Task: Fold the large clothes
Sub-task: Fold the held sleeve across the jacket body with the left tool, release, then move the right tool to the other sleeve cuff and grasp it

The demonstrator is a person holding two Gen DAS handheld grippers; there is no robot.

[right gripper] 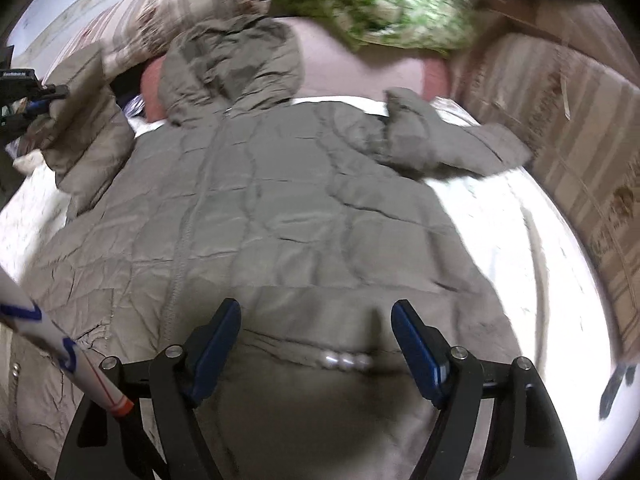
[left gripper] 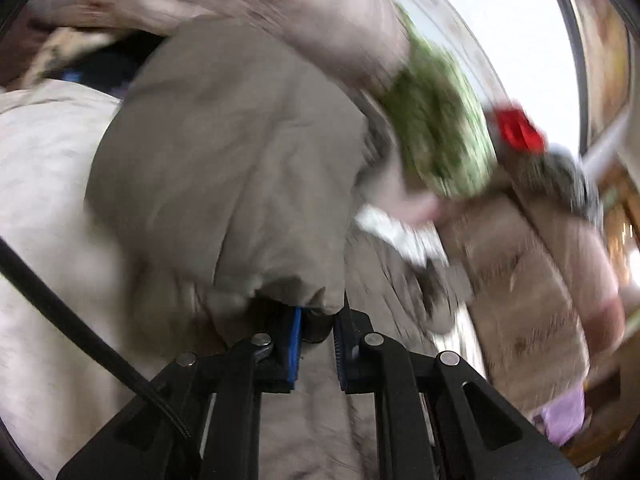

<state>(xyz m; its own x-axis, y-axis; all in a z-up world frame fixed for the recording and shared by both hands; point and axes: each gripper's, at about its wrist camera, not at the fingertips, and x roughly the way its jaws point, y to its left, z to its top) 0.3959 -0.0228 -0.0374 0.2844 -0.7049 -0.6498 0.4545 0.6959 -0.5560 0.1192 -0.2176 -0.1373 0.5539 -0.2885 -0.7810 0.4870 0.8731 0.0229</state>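
A grey-olive quilted jacket (right gripper: 280, 208) lies front up on a bed, with its hood (right gripper: 232, 64) at the far end. My left gripper (left gripper: 318, 340) is shut on the cuff of one sleeve (left gripper: 224, 168), which hangs bunched over the fingers. From the right wrist view, that left gripper (right gripper: 44, 98) holds the sleeve (right gripper: 84, 128) raised at the jacket's left side. The other sleeve (right gripper: 440, 144) lies folded near the far right shoulder. My right gripper (right gripper: 316, 336) is open just above the hem, with cloth below it but nothing pinched between the pads.
A white sheet (right gripper: 520, 240) covers the bed. A green patterned pillow (right gripper: 380, 8) and a striped pillow (right gripper: 180, 12) lie beyond the hood. A striped blanket (right gripper: 560, 120) runs along the right side. A red object (left gripper: 518, 128) sits past the pillow. A white tube (right gripper: 60, 344) crosses the lower left.
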